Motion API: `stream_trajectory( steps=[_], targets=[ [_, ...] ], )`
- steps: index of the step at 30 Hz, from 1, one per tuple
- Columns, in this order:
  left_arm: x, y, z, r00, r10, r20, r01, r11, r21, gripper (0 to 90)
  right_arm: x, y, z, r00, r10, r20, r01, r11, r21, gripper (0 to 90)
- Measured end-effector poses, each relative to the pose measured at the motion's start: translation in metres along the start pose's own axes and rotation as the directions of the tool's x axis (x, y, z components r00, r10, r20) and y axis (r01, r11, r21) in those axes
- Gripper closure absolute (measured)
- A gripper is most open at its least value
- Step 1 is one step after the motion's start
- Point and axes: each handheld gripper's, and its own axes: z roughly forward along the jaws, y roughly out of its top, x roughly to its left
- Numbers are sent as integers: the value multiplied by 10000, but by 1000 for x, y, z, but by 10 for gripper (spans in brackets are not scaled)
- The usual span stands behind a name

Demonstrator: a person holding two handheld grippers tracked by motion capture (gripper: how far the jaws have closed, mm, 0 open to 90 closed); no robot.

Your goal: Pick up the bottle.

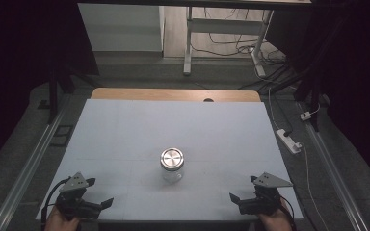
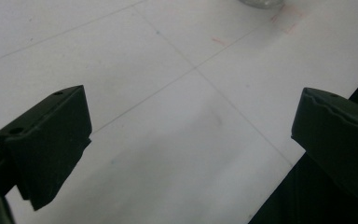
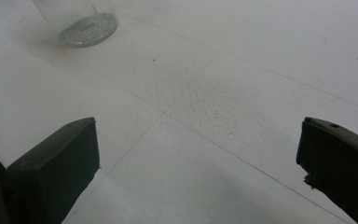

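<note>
A clear glass jar (image 1: 172,165) with a round silver metal lid (image 1: 172,158) stands upright in the middle of the white table (image 1: 125,134). My left gripper (image 1: 103,197) rests at the near left corner, jaws wide open and holding nothing. My right gripper (image 1: 235,199) sits at the near right corner, likewise open and holding nothing. Both are well apart from the jar. The jar's glass base (image 3: 88,29) appears at the top left of the right gripper view, and a sliver of the jar's base (image 2: 261,3) at the top edge of the left gripper view.
The white surface carries thin pencil lines and faint red marks (image 2: 284,21) near the jar. A wooden strip (image 1: 176,95) edges the far side. Beyond it are a desk frame (image 1: 188,43) and cables on the floor, with a power strip (image 1: 289,140) at the right.
</note>
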Motion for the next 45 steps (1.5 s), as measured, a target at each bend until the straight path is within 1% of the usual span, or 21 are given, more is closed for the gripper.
stream_trajectory(
  steps=[1,7,8,9,11,14,16,18,19,20,23,26,27,28,29,31,34,35,37,42,45],
  targets=[
    [0,1,1,10000,49,58,-49,10000,-38,0,0,0,0,10000,-13,-5,13,10000,11,0],
    [-4,7,4,9991,422,5,-422,9991,-100,0,1,0,1,9999,-100,-9,100,9999,75,2],
    [-5,10,5,9983,570,88,-567,9981,-250,0,1,0,1,9999,-105,-11,105,9999,85,2],
    [-5,10,5,9983,570,88,-567,9981,-250,0,1,0,1,10000,-94,-18,94,9999,98,2],
    [-6,13,7,9973,687,261,-679,9972,-323,0,1,0,1,9999,-99,-15,99,9999,102,2],
    [-6,18,12,9941,895,609,-870,9953,-424,0,1,0,1,10000,-93,-11,93,9999,123,2],
    [-6,21,14,9918,1028,756,-989,9937,-534,0,1,0,1,9999,-101,-15,101,9999,134,2],
    [-6,23,17,9890,1157,920,-1091,9913,-735,0,1,1,2,9999,-125,-7,125,9998,157,2],
    [-5,26,20,9855,1334,1051,-1229,9873,-1011,0,1,1,2,9999,-159,-4,159,9997,169,2],
    [-5,27,21,9842,1377,1110,-1253,9858,-1120,0,2,1,2,9999,-173,0,173,9997,179,2],
    [-6,31,25,9827,1496,1091,-1359,9830,-1238,0,2,1,2,9997,-235,-2,235,9995,204,2],
    [-7,36,31,9814,1492,1208,-1346,9835,-1213,0,2,1,2,9998,-204,1,204,9996,199,2],
    [-8,41,37,9807,1463,1296,-1311,9842,-1192,0,1,1,2,9998,-189,-1,189,9996,190,3],
    [-8,41,37,9807,1463,1296,-1311,9842,-1192,0,2,1,2,9999,-160,10,160,9997,186,2],
    [-10,45,42,9794,1540,1302,-1391,9833,-1170,0,2,1,2,9999,-142,3,142,9997,180,3],
    [-11,47,45,9783,1600,1314,-1452,9826,-1155,0,2,1,2,9999,-145,11,144,9997,178,3],
    [-13,56,55,9751,1742,1372,-1585,9803,-1178,0,2,1,2,9998,-187,14,187,9996,198,2],
    [-13,56,55,9751,1742,1372,-1585,9803,-1178,0,2,1,2,9998,-178,9,178,9997,187,2],
    [-14,60,59,9727,1797,1466,-1628,9793,-1201,0,2,1,2,9998,-174,10,174,9997,181,3],
    [-17,70,71,9673,2036,1513,-1880,9759,-1112,0,2,1,2,9998,-191,10,190,9996,195,3],
    [-19,73,76,9654,2109,1537,-1965,9750,-1034,0,2,1,2,9998,-178,1,178,9996,199,2]
  ],
)
